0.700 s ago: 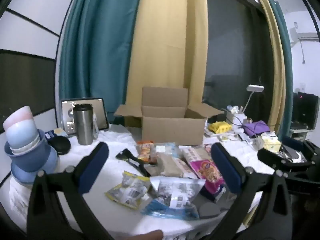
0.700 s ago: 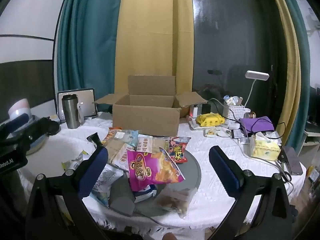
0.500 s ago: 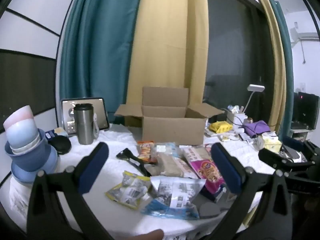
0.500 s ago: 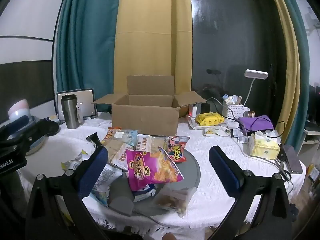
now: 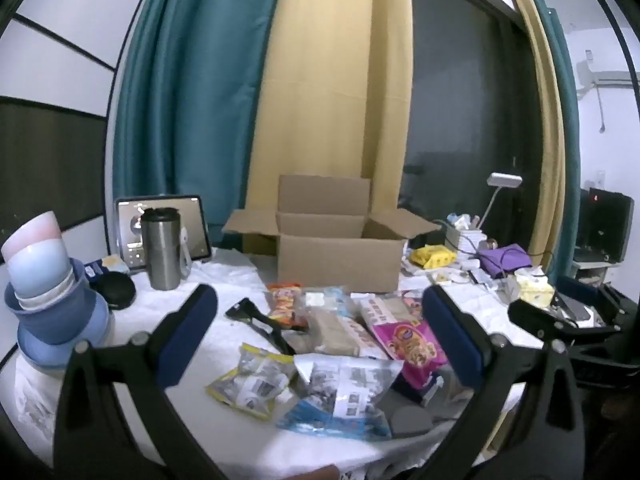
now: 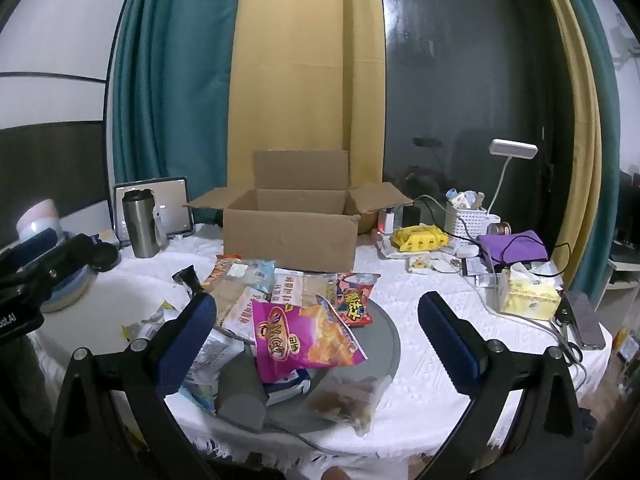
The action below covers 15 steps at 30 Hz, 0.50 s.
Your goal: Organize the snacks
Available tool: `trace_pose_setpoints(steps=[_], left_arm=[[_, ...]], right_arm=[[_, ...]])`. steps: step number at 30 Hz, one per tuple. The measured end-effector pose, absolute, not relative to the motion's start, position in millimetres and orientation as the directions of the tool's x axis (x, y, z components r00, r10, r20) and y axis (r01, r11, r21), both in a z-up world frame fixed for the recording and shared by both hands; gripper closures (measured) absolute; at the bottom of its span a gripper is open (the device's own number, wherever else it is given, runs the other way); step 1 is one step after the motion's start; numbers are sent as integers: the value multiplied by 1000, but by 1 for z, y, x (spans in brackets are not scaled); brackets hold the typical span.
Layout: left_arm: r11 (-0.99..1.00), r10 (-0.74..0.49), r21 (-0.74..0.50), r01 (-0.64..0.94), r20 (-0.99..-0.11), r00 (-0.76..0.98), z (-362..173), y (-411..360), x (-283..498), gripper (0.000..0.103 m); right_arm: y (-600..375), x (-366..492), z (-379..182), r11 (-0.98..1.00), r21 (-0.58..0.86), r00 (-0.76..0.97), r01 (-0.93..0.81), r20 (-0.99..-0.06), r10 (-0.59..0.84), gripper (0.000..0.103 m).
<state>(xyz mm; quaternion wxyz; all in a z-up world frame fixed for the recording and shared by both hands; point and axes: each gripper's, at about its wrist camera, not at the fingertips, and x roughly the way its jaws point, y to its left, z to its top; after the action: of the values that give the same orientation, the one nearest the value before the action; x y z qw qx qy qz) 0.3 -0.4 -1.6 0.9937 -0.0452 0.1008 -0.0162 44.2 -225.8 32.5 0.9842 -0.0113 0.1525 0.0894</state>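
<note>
The snacks sit in a loose heap on the near half of the white table point(image 6: 420, 304), and the one I read most clearly is the pink chip bag point(image 6: 300, 340), lying on top of the pile and tilted toward me over a grey round mat point(image 6: 384, 340). Just behind it is a small red packet point(image 6: 356, 300), and to the left a spill of pale and blue-printed pouches; in the left view a yellow-edged packet point(image 5: 252, 380) lies nearest that side. Behind the heap stands the open cardboard box point(image 6: 290, 236), flaps folded out, which I judge is where these are meant to go, since it faces the pile with its mouth clear. My right gripper point(image 6: 316, 334) hovers in front of the heap with its fingers spread wide and nothing between the pads; my left gripper point(image 5: 320, 336) does the same from the left side, equally wide apart and empty. Both are pitched slightly down toward the pile, so I take this as lining up for a first pick. Off to the left stand a steel tumbler point(image 5: 162, 248) and stacked bowls point(image 5: 44, 280), well clear of the snacks.
</note>
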Motion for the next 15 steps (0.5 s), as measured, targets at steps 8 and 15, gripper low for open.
trace_pose_setpoints(steps=[8, 15], left_arm=[[995, -47, -97, 28, -202, 978, -2, 0, 0, 0], [995, -48, -94, 30, -202, 978, -2, -3, -3, 0]], right_arm=[[-225, 43, 34, 984, 6, 938, -178, -302, 171, 0], [-226, 40, 35, 985, 12, 939, -173, -300, 169, 0]])
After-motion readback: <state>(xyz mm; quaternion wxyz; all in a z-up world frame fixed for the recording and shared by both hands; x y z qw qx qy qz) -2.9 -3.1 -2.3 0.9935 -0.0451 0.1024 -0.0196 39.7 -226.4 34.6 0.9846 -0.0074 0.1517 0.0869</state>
